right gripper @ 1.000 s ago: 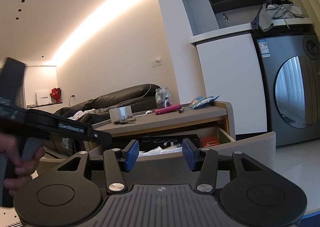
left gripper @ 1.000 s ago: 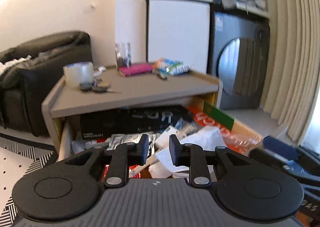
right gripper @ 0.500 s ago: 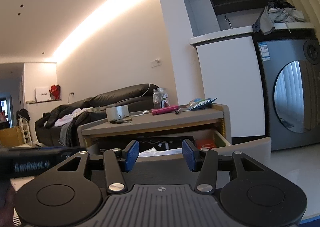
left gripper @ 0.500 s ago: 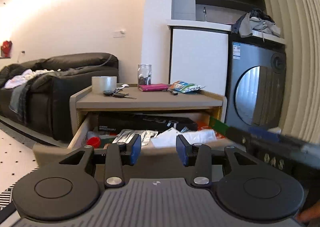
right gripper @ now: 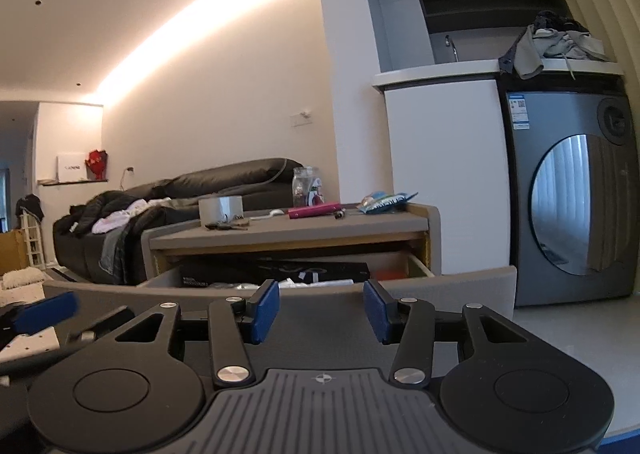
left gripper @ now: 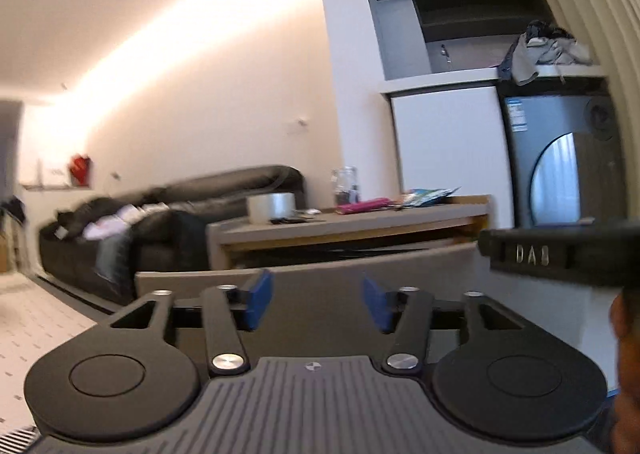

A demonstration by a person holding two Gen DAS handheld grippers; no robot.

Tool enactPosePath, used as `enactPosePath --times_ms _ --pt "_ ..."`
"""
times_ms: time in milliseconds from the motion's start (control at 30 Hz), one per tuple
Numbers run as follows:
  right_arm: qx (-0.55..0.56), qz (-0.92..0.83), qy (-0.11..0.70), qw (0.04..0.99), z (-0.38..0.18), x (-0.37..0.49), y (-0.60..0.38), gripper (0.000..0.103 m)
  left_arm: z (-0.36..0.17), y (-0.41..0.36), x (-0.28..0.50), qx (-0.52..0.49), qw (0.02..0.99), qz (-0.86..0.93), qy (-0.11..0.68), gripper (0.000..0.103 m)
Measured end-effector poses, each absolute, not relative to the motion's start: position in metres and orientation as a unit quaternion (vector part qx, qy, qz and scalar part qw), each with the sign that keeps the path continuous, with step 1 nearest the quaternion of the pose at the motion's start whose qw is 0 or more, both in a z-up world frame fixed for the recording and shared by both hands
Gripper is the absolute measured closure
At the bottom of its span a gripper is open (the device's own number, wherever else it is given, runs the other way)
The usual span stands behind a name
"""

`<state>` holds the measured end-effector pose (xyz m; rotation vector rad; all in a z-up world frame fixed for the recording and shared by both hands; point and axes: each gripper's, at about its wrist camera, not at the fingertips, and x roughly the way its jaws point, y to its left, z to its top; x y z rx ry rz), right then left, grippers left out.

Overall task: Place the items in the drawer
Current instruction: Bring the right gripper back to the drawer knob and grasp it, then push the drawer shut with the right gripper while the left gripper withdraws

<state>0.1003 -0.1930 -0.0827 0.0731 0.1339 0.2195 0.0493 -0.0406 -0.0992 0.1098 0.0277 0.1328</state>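
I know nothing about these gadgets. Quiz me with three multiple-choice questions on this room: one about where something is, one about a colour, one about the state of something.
1. Where is the roll of tape?
A. on the tabletop
B. in the drawer
C. on the sofa

2. What colour are the right gripper pads?
A. red
B. blue
C. green

3. How is the drawer?
A. shut
B. removed
C. pulled open

Answers:
1 A, it stands on the table beside the keys.
2 B, both pads show blue.
3 C, its front sits forward and its contents show.
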Motion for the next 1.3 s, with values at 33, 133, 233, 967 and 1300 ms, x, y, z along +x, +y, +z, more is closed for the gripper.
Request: enactPosePath --times_ms 33,133,233,967,1300 --pt "0.039 0.109 0.072 0.991 -0.085 0.100 -0.191 0.055 -0.102 -0.039 0.048 0.056 0.996 0.065 0.016 0.037" --pt "0.045 0.123 0.091 0.987 -0.093 0.097 -0.185 0.060 -0.108 -0.033 0.046 0.050 0.997 0.053 0.036 0.031" --pt "0.029 0.131 0.110 0.985 -0.105 0.091 -0.171 0.064 -0.113 -0.021 0.047 0.030 0.997 0.056 0.051 0.027" --pt "0.005 0.126 0.126 0.984 -0.142 0.094 -0.118 0.085 -0.152 0.028 0.013 0.016 0.992 0.086 0.086 0.004" --pt "0.008 0.119 0.128 0.984 -0.141 0.095 -0.117 0.085 -0.151 0.016 0.015 0.054 0.993 0.074 0.072 0.004"
